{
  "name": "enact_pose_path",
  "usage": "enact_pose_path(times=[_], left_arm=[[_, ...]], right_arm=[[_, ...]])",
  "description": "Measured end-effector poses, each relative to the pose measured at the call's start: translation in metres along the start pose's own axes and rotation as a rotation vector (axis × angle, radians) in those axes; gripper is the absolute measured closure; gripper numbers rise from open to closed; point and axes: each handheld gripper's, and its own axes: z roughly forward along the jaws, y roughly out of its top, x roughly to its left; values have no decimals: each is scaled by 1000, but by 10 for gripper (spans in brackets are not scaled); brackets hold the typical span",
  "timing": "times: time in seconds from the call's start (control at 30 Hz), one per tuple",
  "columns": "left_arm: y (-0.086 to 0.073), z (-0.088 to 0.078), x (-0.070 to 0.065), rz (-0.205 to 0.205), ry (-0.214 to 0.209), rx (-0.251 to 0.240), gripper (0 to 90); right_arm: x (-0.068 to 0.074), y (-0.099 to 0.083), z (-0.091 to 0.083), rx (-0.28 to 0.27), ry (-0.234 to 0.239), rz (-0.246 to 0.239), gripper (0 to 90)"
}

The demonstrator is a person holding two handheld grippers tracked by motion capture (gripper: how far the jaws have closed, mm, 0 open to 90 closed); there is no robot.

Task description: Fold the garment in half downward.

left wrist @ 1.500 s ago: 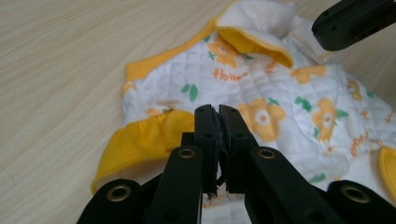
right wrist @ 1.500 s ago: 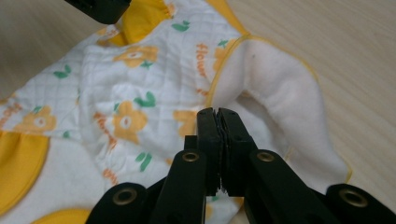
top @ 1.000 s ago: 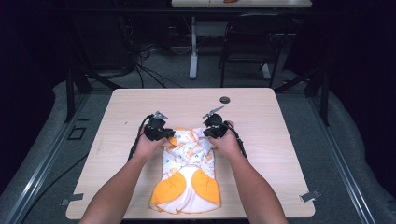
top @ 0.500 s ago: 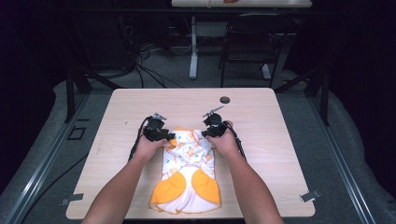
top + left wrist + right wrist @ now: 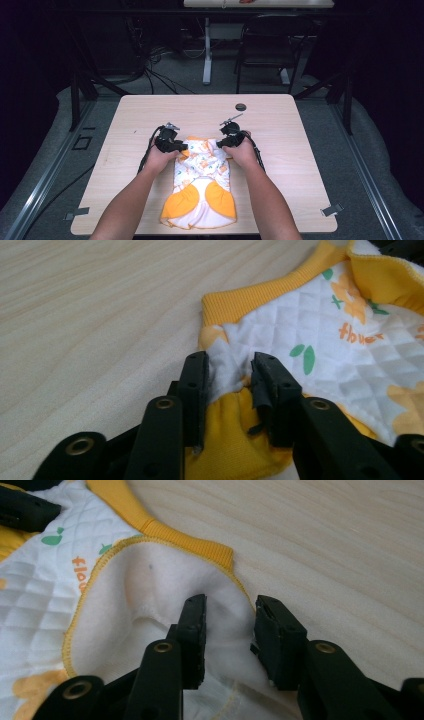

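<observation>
both grippers are sitting almost where they were a second ago at the far end of the garment (image 5: 202, 187), and the garment is lying in much the same shape as before; the jaws of both have just been closing, with cloth between them in each case.

left gripper (image 5: 176, 145) is at the garment's far left corner in the high view, the person's left hand (image 5: 161, 159) wrapping it from behind. in the left gripper view the left gripper (image 5: 229, 374) is standing with its jaws partway apart, a puckered fold of white quilted fabric and yellow lining bunching between them and touching both inner faces, so it is gripping the garment (image 5: 320, 340) there.

right gripper (image 5: 227, 141) is at the far right corner, right hand (image 5: 244, 154) behind it. in the right gripper view the right gripper (image 5: 230, 615) is also at a middling gap, jaws straddling the yellow-stitched edge over the white fleece inner side of the garment (image 5: 145, 590); one jaw is resting on the fleece, the other is over the edge, and no squeeze on the cloth is showing.

garment is lying flat on the wooden table (image 5: 150, 110), near the person's edge, orange patches toward the person, yellow ribbed band at the far end. small dark round object (image 5: 241, 106) is sitting well apart near the table's far edge.
</observation>
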Motion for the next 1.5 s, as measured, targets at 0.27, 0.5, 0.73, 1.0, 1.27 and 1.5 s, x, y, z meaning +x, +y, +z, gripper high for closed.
enact_pose_path(times=[0.27, 0.5, 0.73, 1.0, 1.27, 1.5], left_arm=[[0, -1, 1, -6, -29, 16, 813], [1, -3, -1, -12, -30, 27, 836], [4, -11, -1, -22, -45, -1, 841], [13, -27, -3, -1, -46, -32, 841], [26, -48, -4, 6, -39, -85, 841], [37, -64, -4, 35, -23, -118, 841]], right_arm=[[4, 0, -1, 33, 23, -39, 841], [11, 2, -4, 45, -8, -70, 866], [9, 4, -15, 2, 10, -64, 868], [12, 10, -35, -18, 3, -110, 869], [17, 22, -56, -54, -18, -152, 868], [24, 34, -74, -95, -43, -184, 869]])
